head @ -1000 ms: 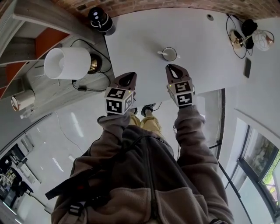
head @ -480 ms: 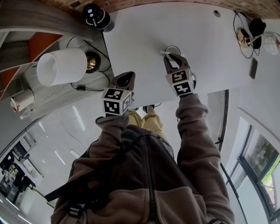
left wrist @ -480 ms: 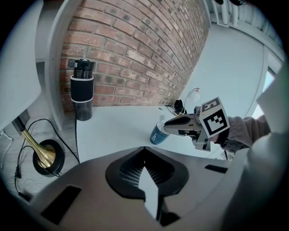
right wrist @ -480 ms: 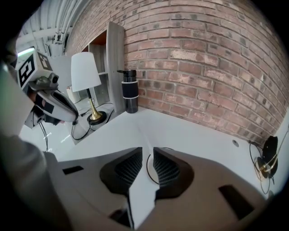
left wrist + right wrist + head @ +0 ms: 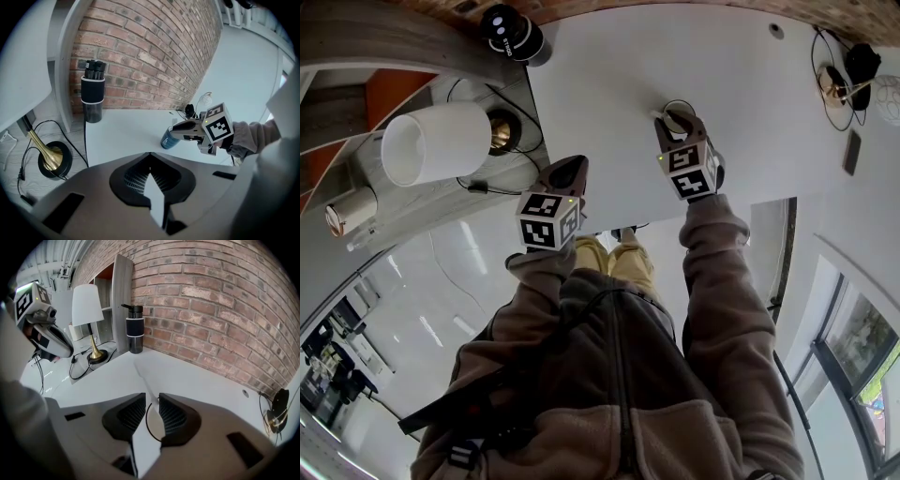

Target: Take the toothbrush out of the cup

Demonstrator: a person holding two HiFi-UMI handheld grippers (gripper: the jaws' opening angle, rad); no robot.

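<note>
A dark blue cup (image 5: 680, 112) stands on the white table (image 5: 609, 84), with a white toothbrush (image 5: 657, 114) leaning out over its left rim. My right gripper (image 5: 677, 122) hovers right above the cup. In the right gripper view the toothbrush handle (image 5: 140, 376) runs down between the pads of the right gripper (image 5: 152, 404), and the cup (image 5: 154, 427) shows below in the gap. The jaws stand a narrow gap apart, wider than the handle. From the left gripper view I see the cup (image 5: 166, 139) under the right gripper (image 5: 174, 131). My left gripper (image 5: 572, 165) (image 5: 150, 154) is shut and empty, near the table's front edge.
A black tumbler (image 5: 512, 37) (image 5: 135, 329) stands at the table's back left by the brick wall (image 5: 211, 301). A white-shaded lamp (image 5: 436, 141) (image 5: 87, 304) with a brass base (image 5: 49, 159) and cables sits on the side shelf. Small items and wires (image 5: 844, 80) lie at the far right.
My right gripper has moved forward from the table's front edge to above the cup, with the toothbrush handle now between its jaws. The left gripper has barely moved.
</note>
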